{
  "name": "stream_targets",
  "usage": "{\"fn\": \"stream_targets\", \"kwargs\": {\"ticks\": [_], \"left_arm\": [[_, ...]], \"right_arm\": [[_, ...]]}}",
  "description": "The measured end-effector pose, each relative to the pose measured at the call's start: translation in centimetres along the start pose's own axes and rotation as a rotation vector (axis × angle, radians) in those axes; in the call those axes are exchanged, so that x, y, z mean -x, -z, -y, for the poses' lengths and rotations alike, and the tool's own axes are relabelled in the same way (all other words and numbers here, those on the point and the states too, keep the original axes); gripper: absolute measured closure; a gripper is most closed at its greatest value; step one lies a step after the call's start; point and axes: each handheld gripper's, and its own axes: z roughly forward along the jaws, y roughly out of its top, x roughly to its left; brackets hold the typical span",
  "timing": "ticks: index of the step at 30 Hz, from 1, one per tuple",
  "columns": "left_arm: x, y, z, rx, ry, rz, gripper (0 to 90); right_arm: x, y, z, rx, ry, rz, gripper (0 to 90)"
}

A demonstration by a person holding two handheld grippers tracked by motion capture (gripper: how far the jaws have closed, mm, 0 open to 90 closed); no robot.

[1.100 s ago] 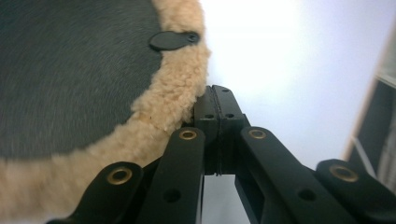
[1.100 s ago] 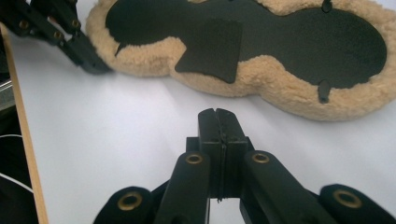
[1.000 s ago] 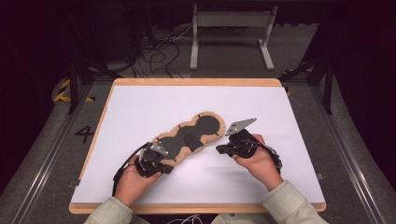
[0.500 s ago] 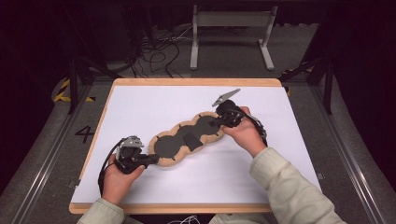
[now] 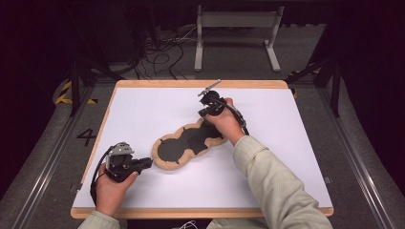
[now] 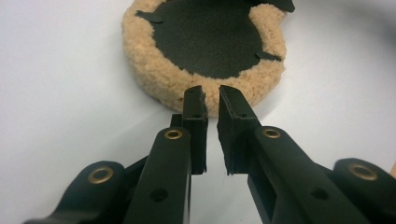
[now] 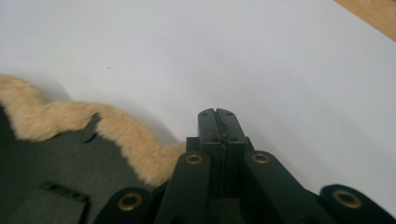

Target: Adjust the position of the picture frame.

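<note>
Now a fluffy tan mat (image 5: 188,142) with a black middle lies near the center of the white table (image 5: 143,109). The mat has a bumpy shape, like round blobs joined in a row. It runs from about 8 o'clock to about 2 o'clock across the table in the high view.

The left gripper (image 5: 145,163) sits at the 8 o'clock end of the mat, just beside its fuzzy edge. A hand (image 5: 112,183) holds it low over the table. In the left gripper view, the left gripper (image 6: 211,95) has its two black jaws a little apart, with a thin gap between them. Nothing is caught in that gap. The tips point at the tan rim (image 6: 163,81) of the mat and sit very near it. I cannot tell if they touch it.

The right gripper (image 5: 206,106) is at the 2 o'clock end of the mat. The other hand (image 5: 227,124) holds it, and that hand rests over the far end of the mat. In the right gripper view, the right gripper (image 7: 217,116) has its jaws pressed together, with only a thin line between them. The tips show nothing pinched, and they lie over bare white table. The fluffy edge (image 7: 135,144) of the mat curls right up beside the jaws at about 9 o'clock. A bit of the table's wooden border (image 7: 373,14) shows at 1 o'clock.
</note>
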Motion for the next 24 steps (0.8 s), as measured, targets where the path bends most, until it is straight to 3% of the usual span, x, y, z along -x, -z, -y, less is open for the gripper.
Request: {"fn": "stream_targets", "kwargs": {"ticks": [3, 6, 9, 14, 24], "left_arm": [[-0.2, 0.2, 0.2, 0.004, 0.01, -0.016, 81.2], [-0.8, 0.3, 0.5, 0.0, 0.06, -0.052, 80.2], [-1.3, 0.5, 0.7, 0.002, 0.087, -0.061, 80.1], [-1.5, 0.0, 0.4, -0.009, 0.089, -0.052, 79.5], [-1.9, -0.9, -0.6, -0.028, 0.064, -0.036, 78.9]], "right_arm": [[0.0, -0.9, -0.3, -0.012, -0.003, 0.003, 90.0], [-0.3, -2.2, -0.4, -0.018, -0.013, -0.009, 90.0], [-0.6, -3.2, -0.1, -0.07, 0.01, -0.002, 90.0], [-0.5, -2.5, 0.1, -0.111, 0.038, 0.016, 90.0], [-0.2, 0.0, 3.1, -0.14, 0.006, 0.017, 90.0]]}}
